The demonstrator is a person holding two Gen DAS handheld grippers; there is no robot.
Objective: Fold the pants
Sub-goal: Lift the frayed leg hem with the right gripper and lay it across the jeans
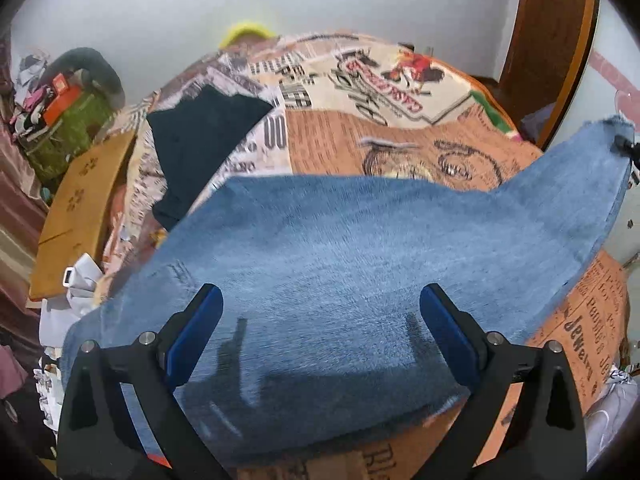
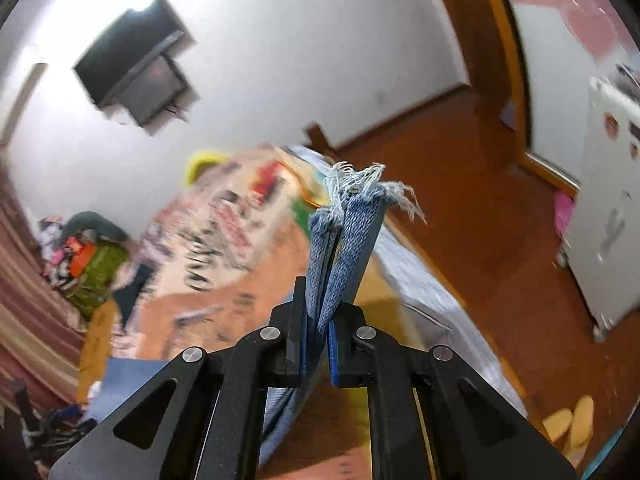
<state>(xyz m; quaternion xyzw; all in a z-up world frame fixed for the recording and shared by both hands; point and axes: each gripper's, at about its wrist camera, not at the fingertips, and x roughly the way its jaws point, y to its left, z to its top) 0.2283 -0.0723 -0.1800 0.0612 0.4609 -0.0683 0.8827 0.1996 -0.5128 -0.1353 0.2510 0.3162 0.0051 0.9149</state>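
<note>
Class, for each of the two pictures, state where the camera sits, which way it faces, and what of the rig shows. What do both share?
Left wrist: on the left gripper, angled down at the blue denim pants on the newspaper-print bedspread; open blue-padded fingers show.
Right wrist: on the right gripper, facing the white wall; its jaws clamp the frayed hem.
Shared: pants, bedspread, wall.

The printed bedspread (image 1: 400, 80) bears newspaper-style lettering, mostly blurred, with "Jewelry" legible at its right edge.
</note>
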